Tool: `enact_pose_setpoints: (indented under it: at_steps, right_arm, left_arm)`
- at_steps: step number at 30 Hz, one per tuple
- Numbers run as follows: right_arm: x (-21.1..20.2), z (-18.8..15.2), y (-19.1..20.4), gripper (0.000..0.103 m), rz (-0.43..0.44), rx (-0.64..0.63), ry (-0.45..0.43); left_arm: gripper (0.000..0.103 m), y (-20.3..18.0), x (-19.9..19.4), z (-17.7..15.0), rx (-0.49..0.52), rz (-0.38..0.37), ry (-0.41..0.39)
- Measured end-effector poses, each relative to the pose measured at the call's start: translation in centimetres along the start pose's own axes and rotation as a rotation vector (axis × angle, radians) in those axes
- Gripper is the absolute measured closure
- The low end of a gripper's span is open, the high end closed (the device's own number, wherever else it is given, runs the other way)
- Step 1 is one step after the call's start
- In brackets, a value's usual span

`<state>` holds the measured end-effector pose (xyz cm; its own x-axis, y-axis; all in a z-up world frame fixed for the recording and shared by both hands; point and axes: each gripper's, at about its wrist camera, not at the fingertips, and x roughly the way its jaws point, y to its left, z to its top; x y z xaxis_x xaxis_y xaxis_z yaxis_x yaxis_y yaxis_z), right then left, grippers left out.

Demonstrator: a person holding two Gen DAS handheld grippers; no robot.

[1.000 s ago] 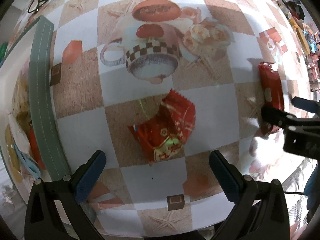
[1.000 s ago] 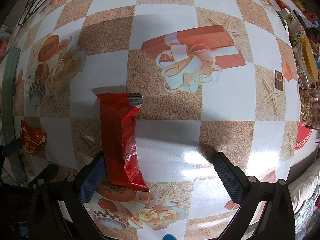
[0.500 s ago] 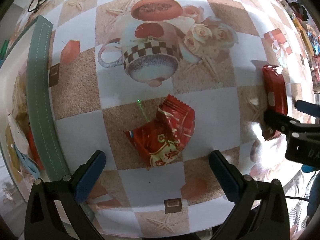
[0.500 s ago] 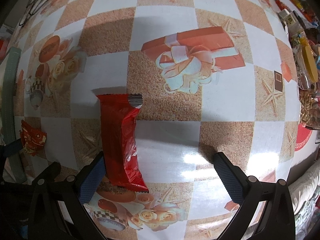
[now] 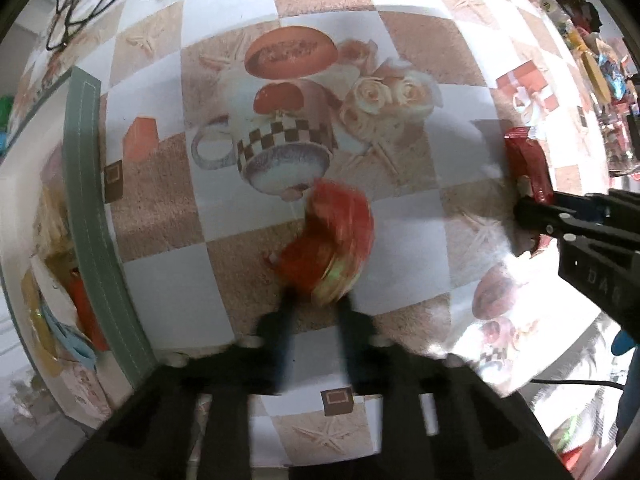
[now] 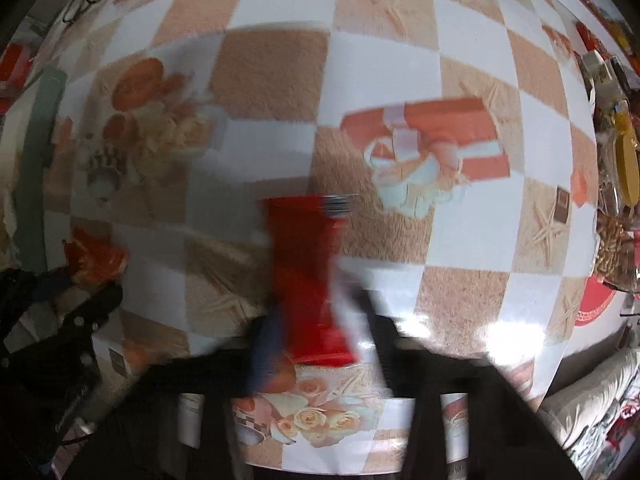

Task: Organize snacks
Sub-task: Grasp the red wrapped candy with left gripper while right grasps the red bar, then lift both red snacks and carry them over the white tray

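In the left wrist view my left gripper [image 5: 314,304] is shut on the near end of a crumpled red-and-gold snack packet [image 5: 332,240], blurred by motion, on the patterned tablecloth. In the right wrist view my right gripper [image 6: 316,328] is shut on the near end of a long red snack bar wrapper [image 6: 306,268]. The same bar [image 5: 528,168] and the right gripper show at the right of the left wrist view. The red-and-gold packet [image 6: 94,256] shows at the left of the right wrist view.
A box with a green rim [image 5: 88,208] holding several snacks stands at the table's left. More packets and jars [image 6: 616,184] crowd the table's right side. Black cables [image 5: 76,4] lie at the far left. A sofa [image 6: 592,396] stands beyond the right edge.
Both grippers went from wide open to shut, the left on the red-and-gold packet, the right on the red bar. The bar now lies between the right fingers rather than by the left one.
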<state>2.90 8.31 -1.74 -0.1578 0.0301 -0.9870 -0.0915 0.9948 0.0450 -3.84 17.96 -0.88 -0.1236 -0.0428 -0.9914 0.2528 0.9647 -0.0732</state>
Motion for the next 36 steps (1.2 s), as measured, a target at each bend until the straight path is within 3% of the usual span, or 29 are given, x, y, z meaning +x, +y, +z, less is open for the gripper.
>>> enact_pose_setpoints:
  at_steps: [10,13,15,17,19,22,24,29,36]
  right_arm:
    - [-1.2,-0.6,-1.0,0.08,0.057,0.043,-0.001]
    - [-1.2,-0.7,-1.1,0.08,0.06,0.058,0.007]
    - [-1.4,-0.7,-1.4,0.08,0.061,0.063,0.007]
    - [-1.6,-0.8,-1.6,0.08,0.065,0.067,0.006]
    - [-1.3,-4.1,-2.3,0.08,0.071,0.074,0.002]
    - [-2.0,-4.8,-2.8,0.08,0.078,0.079,0.002]
    - [-2.4,-5.2,-3.1,0.08,0.082,0.079,-0.001]
    - [-2.9,-5.7,-4.0,0.08,0.096,0.08,-0.004]
    - [-3.6,-4.9,-3.5,0.08,0.11,0.062,-0.013]
  left_arm:
    - [0.091,0.9,-2.3,-1.0,0.013,-0.037,-0.047]
    - [0.089,1.4,-2.2,-0.4,0.027,-0.009,-0.051]
    - [0.079,1.0,-2.5,0.1,0.051,0.001,-0.072]
    - [0.051,0.5,-2.7,0.6,0.07,-0.002,-0.086]
    - [0.047,-0.3,-2.3,1.4,0.1,0.017,-0.084]
    - [0.047,-0.9,-1.1,2.3,0.103,0.03,-0.063]
    - [0.067,-0.8,-0.4,2.8,0.085,0.018,-0.048]
    - [0.08,-1.1,-0.8,3.0,0.114,0.013,-0.074]
    - [0.081,-0.3,-3.4,1.8,0.072,-0.036,-0.132]
